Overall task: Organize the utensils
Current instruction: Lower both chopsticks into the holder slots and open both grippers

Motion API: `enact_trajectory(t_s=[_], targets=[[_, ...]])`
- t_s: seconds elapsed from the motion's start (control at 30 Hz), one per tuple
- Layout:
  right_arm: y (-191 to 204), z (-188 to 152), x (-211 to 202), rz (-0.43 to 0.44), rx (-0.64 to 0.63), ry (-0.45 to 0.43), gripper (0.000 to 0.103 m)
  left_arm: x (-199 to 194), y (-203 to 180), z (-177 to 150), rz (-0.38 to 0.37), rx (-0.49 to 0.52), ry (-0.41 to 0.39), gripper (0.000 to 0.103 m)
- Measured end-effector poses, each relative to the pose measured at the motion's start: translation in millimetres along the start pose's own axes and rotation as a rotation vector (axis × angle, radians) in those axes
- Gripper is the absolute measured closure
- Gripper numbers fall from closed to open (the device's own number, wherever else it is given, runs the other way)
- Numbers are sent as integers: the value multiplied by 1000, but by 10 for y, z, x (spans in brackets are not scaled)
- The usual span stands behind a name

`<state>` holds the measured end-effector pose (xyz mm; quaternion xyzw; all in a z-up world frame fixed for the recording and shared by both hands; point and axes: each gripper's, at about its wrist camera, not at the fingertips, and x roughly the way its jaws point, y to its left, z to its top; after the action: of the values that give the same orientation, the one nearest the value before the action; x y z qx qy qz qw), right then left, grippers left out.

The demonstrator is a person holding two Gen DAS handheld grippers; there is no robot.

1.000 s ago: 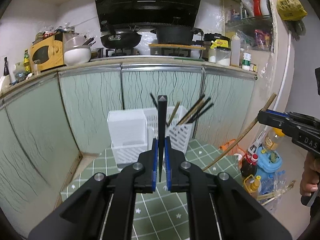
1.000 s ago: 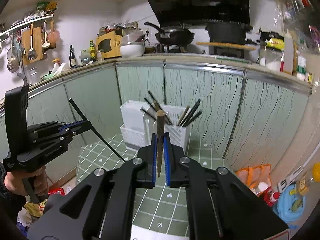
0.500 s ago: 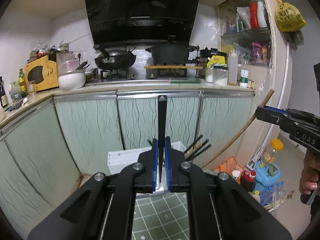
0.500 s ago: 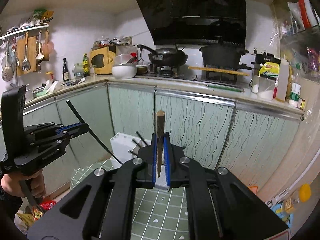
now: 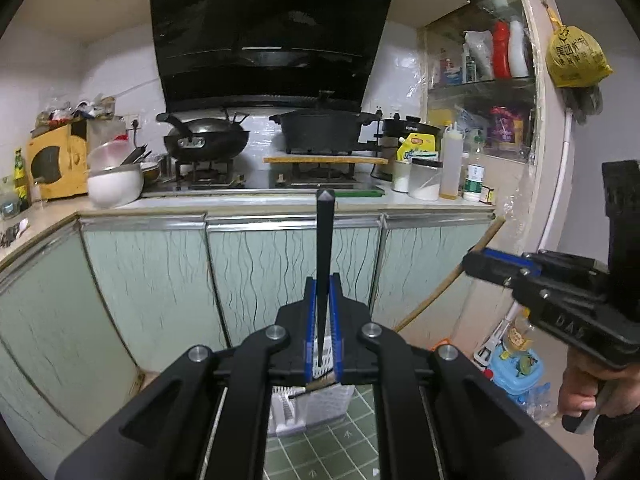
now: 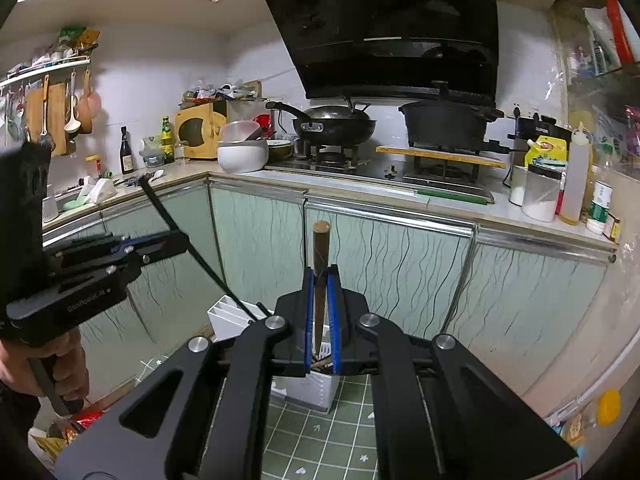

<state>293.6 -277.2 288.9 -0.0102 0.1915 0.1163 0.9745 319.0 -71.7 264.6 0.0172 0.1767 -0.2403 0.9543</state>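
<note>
My left gripper [image 5: 322, 292] is shut on a black chopstick [image 5: 323, 240] that points up and away. It also shows in the right wrist view [image 6: 176, 240], with its chopstick [image 6: 188, 240] slanting down toward the holder. My right gripper [image 6: 321, 280] is shut on a brown wooden chopstick [image 6: 320, 248]; it also shows in the left wrist view [image 5: 476, 258] with its chopstick [image 5: 448, 280]. The white slotted utensil holder [image 6: 308, 388] stands on the green tiled table [image 6: 320, 440], mostly hidden behind both grippers; it also shows in the left wrist view [image 5: 316, 404].
Pale green cabinet fronts [image 5: 260, 264] stand close behind the table. The counter above carries a wok [image 5: 206, 144], a black pot [image 5: 320, 130], a white bowl [image 5: 114, 186], and jars. Bottles and a blue toy [image 5: 516, 368] lie on the floor at right.
Both grippers have risen and tilted up, so the holder has dropped low in view and the stove and hood now fill the upper frame. Each still grips its chopstick.
</note>
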Motion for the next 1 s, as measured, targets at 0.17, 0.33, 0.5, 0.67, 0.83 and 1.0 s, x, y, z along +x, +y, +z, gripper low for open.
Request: enact_trajectory(t_s=[0.17,0.33,0.5,0.67,0.83,1.0], targets=[[-83,4,237,16,4,17,97,313,5,39,-18,11,22,95],[-143,-113,550,21,10,48,97,694,103,-161,-54,11,72,95],[-241,-282,884,40,19,74,97,1002,248,-414,-54,1,110,95],[-305,-454,1103,56,14,93,97,1193,355,-623,-51,7,134,95],[-358,-579,1189,54,9,98,76,1220,397,-737,-31,12,140,77],[-488,-571,1040,4,21,61,8,987,406,-699,40,37,66,4]])
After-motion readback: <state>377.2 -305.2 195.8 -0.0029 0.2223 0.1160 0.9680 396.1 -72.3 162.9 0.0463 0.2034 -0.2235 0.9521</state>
